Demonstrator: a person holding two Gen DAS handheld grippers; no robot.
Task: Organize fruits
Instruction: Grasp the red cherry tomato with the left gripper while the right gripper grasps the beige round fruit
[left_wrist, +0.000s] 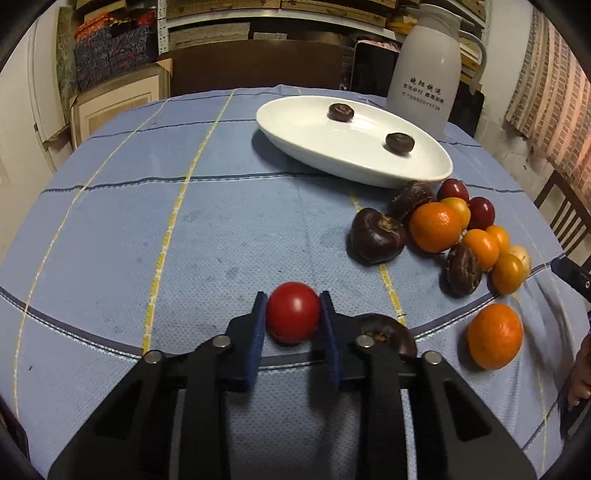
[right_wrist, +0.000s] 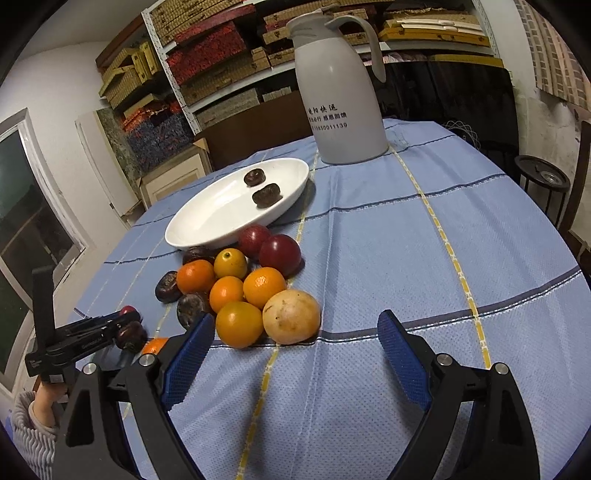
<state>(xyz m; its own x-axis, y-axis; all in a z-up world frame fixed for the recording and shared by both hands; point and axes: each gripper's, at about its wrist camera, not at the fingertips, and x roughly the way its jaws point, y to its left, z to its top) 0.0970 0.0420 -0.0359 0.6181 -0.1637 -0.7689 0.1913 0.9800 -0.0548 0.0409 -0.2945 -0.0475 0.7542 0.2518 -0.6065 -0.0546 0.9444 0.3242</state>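
My left gripper (left_wrist: 293, 308) is shut on a small red tomato (left_wrist: 293, 312), low over the blue cloth. A dark brown fruit (left_wrist: 388, 330) lies just right of its fingers and an orange (left_wrist: 495, 336) further right. A pile of oranges, red fruits and dark brown fruits (left_wrist: 443, 225) lies beside a white oval plate (left_wrist: 314, 147) holding two dark brown fruits (left_wrist: 341, 111). My right gripper (right_wrist: 295, 332) is open and empty, just behind a pale yellow fruit (right_wrist: 291, 316) at the near edge of the pile (right_wrist: 240, 280). The plate (right_wrist: 207, 218) and the left gripper (right_wrist: 85, 336) show there too.
A tall white thermos jug (right_wrist: 340, 92) stands behind the plate, also in the left wrist view (left_wrist: 428, 70). The round table has a blue checked cloth (right_wrist: 424, 240). Shelves with boxes (right_wrist: 221, 66) and a dark chair (left_wrist: 565, 218) surround it.
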